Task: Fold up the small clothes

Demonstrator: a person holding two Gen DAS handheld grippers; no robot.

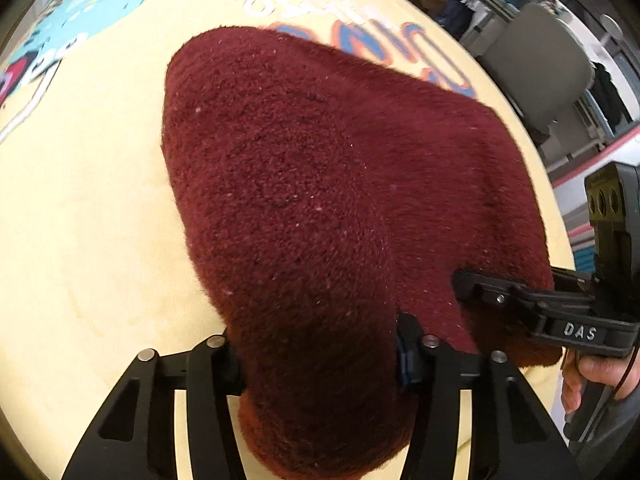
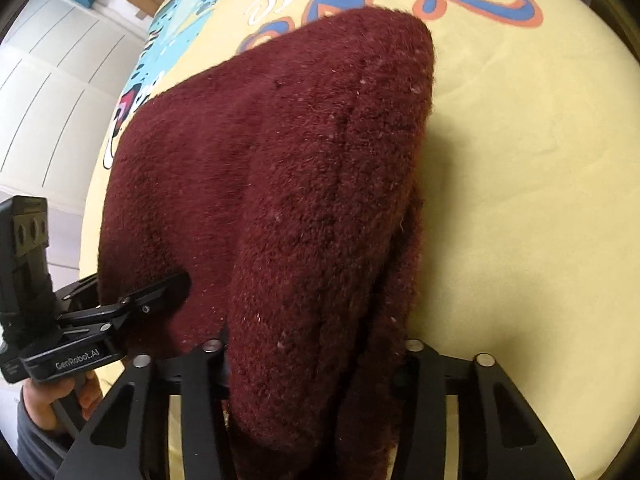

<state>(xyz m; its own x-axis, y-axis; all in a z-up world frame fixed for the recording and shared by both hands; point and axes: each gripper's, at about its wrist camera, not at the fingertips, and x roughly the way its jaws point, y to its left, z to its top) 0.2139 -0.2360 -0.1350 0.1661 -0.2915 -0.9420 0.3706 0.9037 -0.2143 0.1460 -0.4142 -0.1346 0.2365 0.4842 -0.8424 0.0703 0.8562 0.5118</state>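
1. The near edge of the maroon fleece garment (image 1: 304, 184) is clamped by the left gripper (image 1: 320, 364) and the right gripper (image 2: 316, 364), side by side.
2. Both corners are best carried over level, so the edges meet squarely.
3. The garment is spread, thick and fuzzy, on the yellow printed sheet (image 1: 80, 220).

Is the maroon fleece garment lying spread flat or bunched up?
Bunched up. The maroon fleece garment rises in rounded ridges off the yellow printed cloth, gathered into the left gripper and right gripper.
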